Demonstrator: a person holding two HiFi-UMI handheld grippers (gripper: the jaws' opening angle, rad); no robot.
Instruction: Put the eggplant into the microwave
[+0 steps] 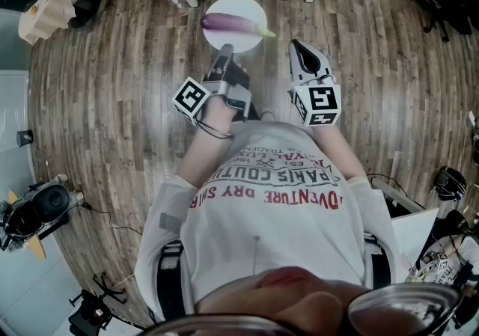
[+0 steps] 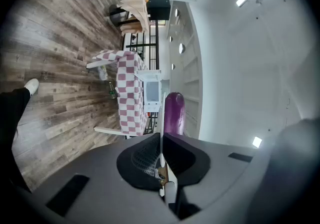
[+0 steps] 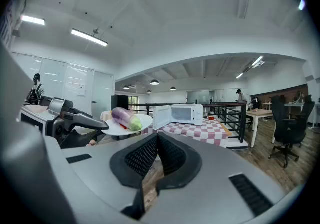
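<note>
Closest to you, your right tongs (image 1: 296,44) are pressed fully together with nothing between them, held out level and idle beside the load. Your left tongs (image 1: 226,50) are clamped tight on the near rim of a white plate (image 1: 232,5), and that thin edge is the only hold you have. The eggplant (image 1: 232,24) lies loose across the plate, out past the pinch point, above bare wooden floor (image 1: 112,65).

That is where your main risk sits. With the weight hanging beyond a single rim grip, the plate could probably pivot in the tongs if you speed up or stop sharply. Being round, the eggplant would then roll off the far edge and drop to the floor. A wrist roll on the left side would do the same. Since your right tongs are closed, they cannot catch or steady anything until you part them.

Farther ahead stands the counter (image 3: 220,129) with its checked cloth, and on it the microwave (image 3: 184,114), well apart from the plate. Its door (image 3: 161,116) looks swung open toward you. Coming in too low could strike the plate against the counter's edge, and drifting sideways could clip that door and jolt the eggplant loose
</note>
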